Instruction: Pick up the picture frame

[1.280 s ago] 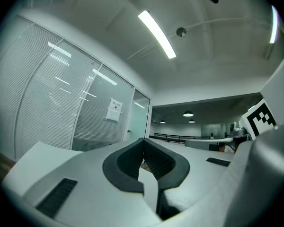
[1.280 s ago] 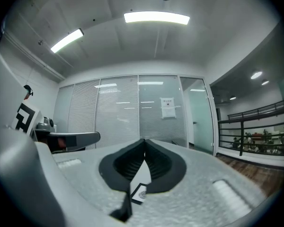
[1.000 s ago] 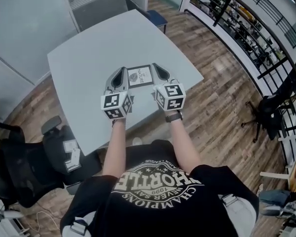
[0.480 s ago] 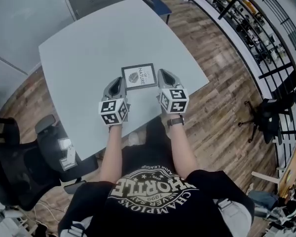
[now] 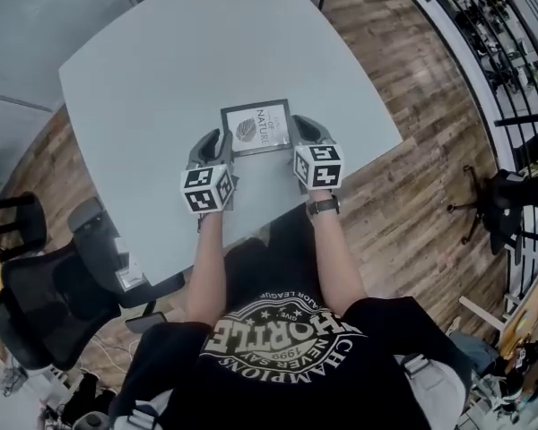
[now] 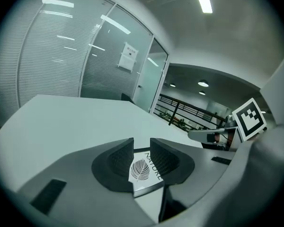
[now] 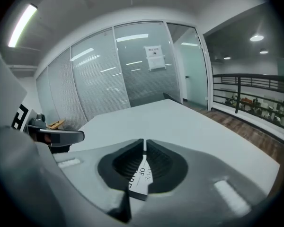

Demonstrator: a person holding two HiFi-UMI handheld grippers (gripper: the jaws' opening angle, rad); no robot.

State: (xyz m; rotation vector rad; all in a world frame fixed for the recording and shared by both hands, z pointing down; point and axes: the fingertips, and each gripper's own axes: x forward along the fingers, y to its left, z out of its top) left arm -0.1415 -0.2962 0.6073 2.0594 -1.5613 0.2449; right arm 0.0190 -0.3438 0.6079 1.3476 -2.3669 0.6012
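Bench [image 5: 143,70] is pale grey-blue; picture frame [image 5: 256,127] is black-rimmed, white with grey leaf — left tool [image 5: 213,143] and right tool [image 5: 303,131] grey, black-and-white markers; brown plank floor [image 5: 412,177] at three o'clock.

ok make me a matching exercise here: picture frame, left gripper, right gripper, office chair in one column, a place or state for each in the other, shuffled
1 picture frame
2 left gripper
3 right gripper
4 office chair

a jaws together
b on the wood floor
c flat on the table
d jaws apart

Pairs: 1-c, 2-d, 3-a, 4-b.
The left gripper's jaws have just been opening; the picture frame shows through their gap, ungripped.
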